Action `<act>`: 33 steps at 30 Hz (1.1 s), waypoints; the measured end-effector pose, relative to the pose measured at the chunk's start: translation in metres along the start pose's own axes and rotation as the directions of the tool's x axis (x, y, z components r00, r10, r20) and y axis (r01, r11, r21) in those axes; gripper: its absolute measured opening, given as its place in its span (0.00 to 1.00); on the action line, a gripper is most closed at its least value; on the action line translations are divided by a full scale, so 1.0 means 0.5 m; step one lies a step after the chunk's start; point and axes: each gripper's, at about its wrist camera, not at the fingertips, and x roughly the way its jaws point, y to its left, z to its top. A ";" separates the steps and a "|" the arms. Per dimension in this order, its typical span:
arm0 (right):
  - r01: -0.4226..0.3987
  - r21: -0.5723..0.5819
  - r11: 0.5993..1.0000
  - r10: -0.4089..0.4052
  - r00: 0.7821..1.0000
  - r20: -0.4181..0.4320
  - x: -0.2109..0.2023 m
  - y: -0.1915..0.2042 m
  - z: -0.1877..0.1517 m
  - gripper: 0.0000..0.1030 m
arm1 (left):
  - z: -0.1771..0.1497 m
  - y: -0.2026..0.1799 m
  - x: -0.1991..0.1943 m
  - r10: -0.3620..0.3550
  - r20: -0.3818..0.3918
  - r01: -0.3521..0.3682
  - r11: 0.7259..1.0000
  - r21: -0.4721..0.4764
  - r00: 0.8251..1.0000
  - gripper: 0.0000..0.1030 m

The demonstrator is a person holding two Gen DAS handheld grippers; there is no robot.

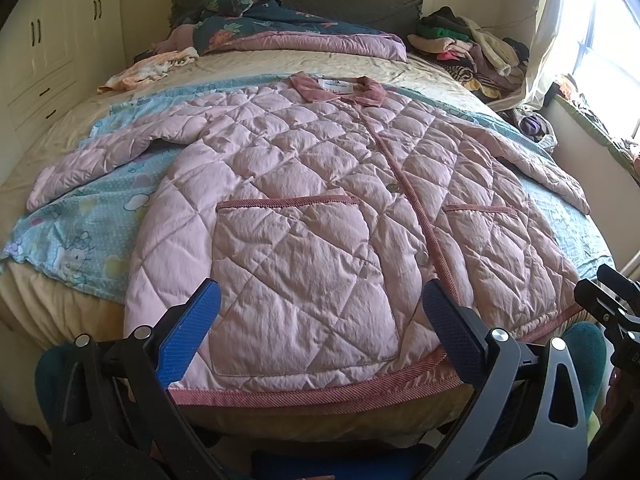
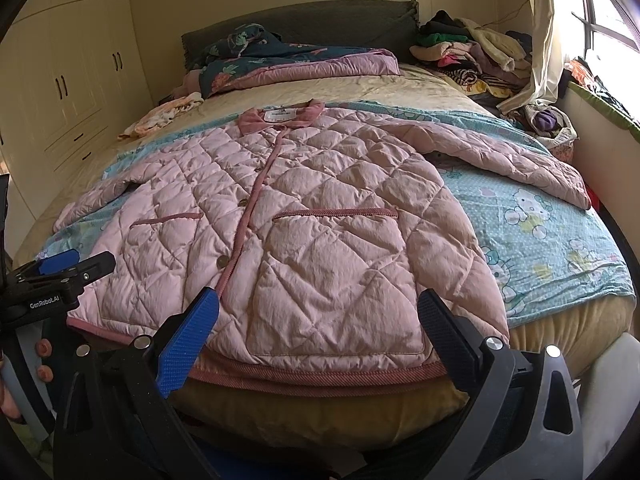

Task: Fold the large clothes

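Across the bed (image 1: 60, 128) before you, on a light blue cartoon-print sheet (image 1: 80, 220), lies the pink quilted jacket (image 1: 304, 200), front up, buttoned, collar (image 1: 336, 88) toward the headboard (image 2: 320, 20), both sleeves spread out sideways and its hem at the near edge. A heap of clothes (image 2: 472, 52) sits at the far right corner, and a folded floral quilt (image 1: 280, 28) rests by the headboard. Your left gripper (image 1: 320, 320) hovers over the hem's left half, fingers spread wide and holding nothing. Your right gripper (image 2: 316, 320) hovers over the right half, likewise wide and empty.
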 end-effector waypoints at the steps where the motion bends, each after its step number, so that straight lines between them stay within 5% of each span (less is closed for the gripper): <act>1: 0.000 0.000 1.000 0.000 1.000 0.001 0.000 0.000 0.000 0.96 | 0.000 0.000 0.000 0.000 0.000 0.000 1.000 0.001 1.000 0.92; 23: 0.002 0.004 1.000 -0.002 1.000 0.000 0.004 -0.002 0.004 0.96 | 0.009 -0.008 -0.006 0.002 -0.003 -0.002 1.000 0.013 1.000 0.92; 33: 0.023 -0.023 0.999 -0.023 1.000 0.010 0.013 -0.004 0.058 0.96 | 0.059 -0.015 0.025 0.009 -0.010 -0.009 1.000 0.018 1.000 0.92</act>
